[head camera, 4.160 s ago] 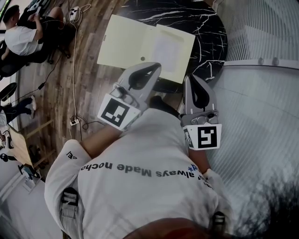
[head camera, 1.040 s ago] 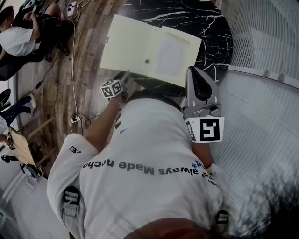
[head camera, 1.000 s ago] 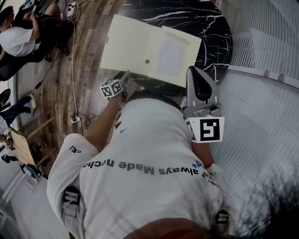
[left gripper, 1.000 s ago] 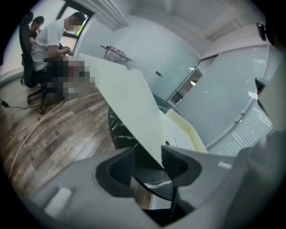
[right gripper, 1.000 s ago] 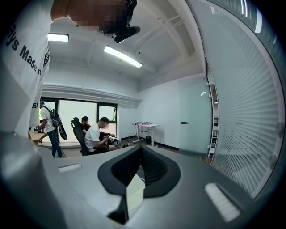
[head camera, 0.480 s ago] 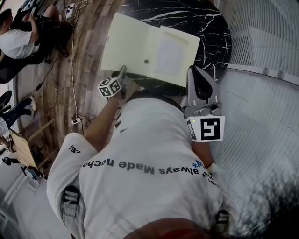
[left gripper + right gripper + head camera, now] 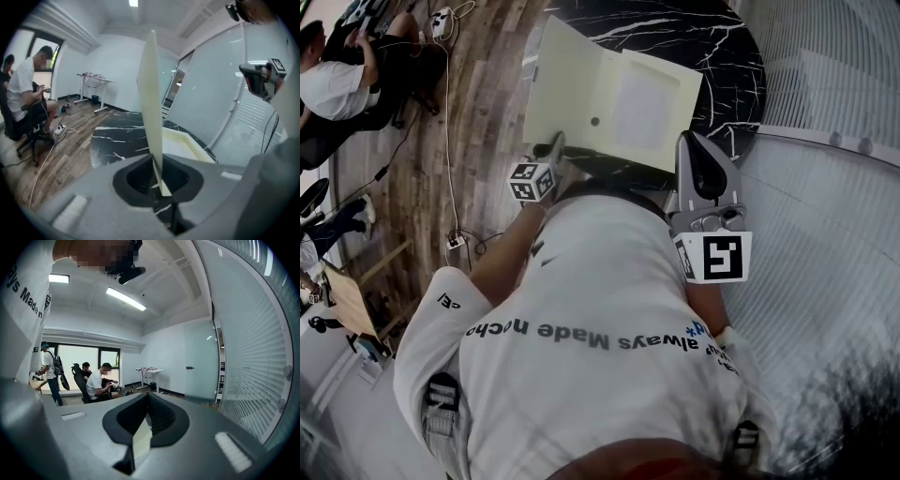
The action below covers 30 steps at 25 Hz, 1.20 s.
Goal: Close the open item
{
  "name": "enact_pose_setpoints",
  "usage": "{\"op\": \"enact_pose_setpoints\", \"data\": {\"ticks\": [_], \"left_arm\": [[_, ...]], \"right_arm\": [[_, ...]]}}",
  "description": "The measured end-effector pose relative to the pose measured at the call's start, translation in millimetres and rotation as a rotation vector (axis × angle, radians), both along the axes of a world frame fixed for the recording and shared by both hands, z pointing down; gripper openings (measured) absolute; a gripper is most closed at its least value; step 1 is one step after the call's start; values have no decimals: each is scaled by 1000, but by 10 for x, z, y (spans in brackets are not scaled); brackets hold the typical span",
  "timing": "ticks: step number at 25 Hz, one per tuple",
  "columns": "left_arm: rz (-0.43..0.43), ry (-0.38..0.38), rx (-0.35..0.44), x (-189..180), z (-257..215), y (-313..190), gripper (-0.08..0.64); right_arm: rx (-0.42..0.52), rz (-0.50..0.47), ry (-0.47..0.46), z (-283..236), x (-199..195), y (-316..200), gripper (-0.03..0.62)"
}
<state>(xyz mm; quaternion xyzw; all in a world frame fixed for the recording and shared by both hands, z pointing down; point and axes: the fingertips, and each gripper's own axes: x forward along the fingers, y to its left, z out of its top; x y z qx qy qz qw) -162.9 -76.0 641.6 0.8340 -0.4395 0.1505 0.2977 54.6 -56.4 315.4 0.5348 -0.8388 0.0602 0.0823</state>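
Note:
A pale yellow folder (image 7: pixel 642 103) lies open on the round black marble table (image 7: pixel 722 56). Its left cover (image 7: pixel 567 89) is raised off the table and tilts up. My left gripper (image 7: pixel 555 145) is at that cover's near edge, its jaws closing with the cover pinched between them. In the left gripper view the cover (image 7: pixel 151 93) stands on edge, rising out of my left gripper (image 7: pixel 157 176). The folder's other half (image 7: pixel 180 143) lies flat behind it. My right gripper (image 7: pixel 689 141) is held up in front of the chest, shut and empty (image 7: pixel 149 399).
People sit at desks to the far left (image 7: pixel 342 75). Cables and a power strip lie on the wood floor (image 7: pixel 450 244). A glass wall with blinds (image 7: pixel 825 187) runs along the right. A white desk (image 7: pixel 93 79) stands beyond the table.
My left gripper came down to the folder's near left edge and closed on the cover. The cover has lifted off the table and swung toward the right. The right gripper stayed put.

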Motion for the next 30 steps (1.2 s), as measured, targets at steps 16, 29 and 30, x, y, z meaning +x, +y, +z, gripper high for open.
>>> {"op": "enact_pose_setpoints", "data": {"ticks": [16, 29, 30], "left_arm": [[385, -373, 129, 745, -206, 97, 52], [730, -612, 143, 1473, -17, 366, 64], [755, -626, 140, 1524, 11, 388, 64]], "right_arm": [[-14, 26, -3, 43, 88, 45, 2], [-24, 54, -5, 109, 176, 115, 2], [-26, 56, -5, 122, 184, 120, 2]]}}
